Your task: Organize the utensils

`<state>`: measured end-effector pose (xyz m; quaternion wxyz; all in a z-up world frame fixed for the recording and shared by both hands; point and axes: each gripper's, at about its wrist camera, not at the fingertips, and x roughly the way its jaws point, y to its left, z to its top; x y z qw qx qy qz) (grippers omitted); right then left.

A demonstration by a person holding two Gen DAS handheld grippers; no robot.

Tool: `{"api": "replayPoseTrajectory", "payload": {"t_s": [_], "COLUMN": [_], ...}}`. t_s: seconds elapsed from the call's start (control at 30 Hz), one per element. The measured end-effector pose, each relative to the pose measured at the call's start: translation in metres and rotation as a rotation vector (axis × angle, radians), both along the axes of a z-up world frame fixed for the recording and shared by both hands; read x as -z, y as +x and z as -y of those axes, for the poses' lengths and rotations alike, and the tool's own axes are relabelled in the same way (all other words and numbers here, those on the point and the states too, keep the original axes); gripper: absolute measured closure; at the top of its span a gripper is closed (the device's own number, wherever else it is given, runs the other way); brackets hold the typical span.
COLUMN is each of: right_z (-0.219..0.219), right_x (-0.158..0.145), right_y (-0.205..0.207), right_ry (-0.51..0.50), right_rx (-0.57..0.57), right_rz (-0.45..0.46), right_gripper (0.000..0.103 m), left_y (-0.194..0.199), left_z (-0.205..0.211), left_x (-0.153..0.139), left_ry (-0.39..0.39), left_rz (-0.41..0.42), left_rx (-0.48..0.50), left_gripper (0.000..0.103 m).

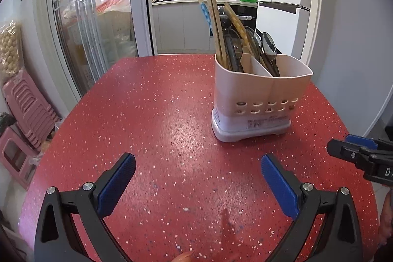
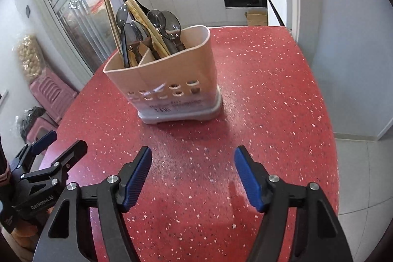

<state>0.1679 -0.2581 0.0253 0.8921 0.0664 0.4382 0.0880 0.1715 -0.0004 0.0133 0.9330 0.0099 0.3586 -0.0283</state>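
On red table (image 1: 159, 102): utensil holder (image 1: 258, 95) | both grippers' jaws apart, empty

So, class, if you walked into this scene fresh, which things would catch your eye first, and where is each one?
First the red speckled table, which fills most of both views. On it stands a beige utensil holder, divided into compartments and crowded with dark spoons and wooden chopsticks. Nearest the cameras, the left gripper and right gripper hang over bare tabletop, jaws open and holding nothing.
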Motion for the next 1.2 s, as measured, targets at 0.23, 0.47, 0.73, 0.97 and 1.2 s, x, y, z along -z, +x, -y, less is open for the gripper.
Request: {"api": "replayPoseTrajectory", "payload": {"t_s": [0.23, 0.47, 0.73, 0.97, 1.2], "right_z": [-0.006, -0.012, -0.012, -0.013, -0.02], "right_x": [0.003, -0.001, -0.012, -0.017, -0.024], "right_y": [-0.016, -0.031, -0.041, -0.048, -0.056], "right_ry": [-0.047, -0.099, -0.12, -0.148, -0.203], "right_rx": [0.029, 0.058, 0.097, 0.114, 0.13], "right_rz": [0.04, 0.109, 0.212, 0.254, 0.327], "right_gripper": [0.02, 0.0, 0.0, 0.0, 0.0], "left_y": [-0.015, -0.029, -0.033, -0.044, -0.042], "left_z": [-0.005, -0.009, -0.01, -0.002, -0.005], "left_x": [-0.003, -0.005, -0.007, -0.012, -0.016], "left_ry": [-0.015, -0.018, -0.018, 0.004, -0.008], "left_rz": [0.015, 0.03, 0.052, 0.121, 0.146], "left_rx": [-0.007, -0.003, -0.006, 0.013, 0.009], "left_gripper": [0.0, 0.0, 0.0, 0.0, 0.0]}}
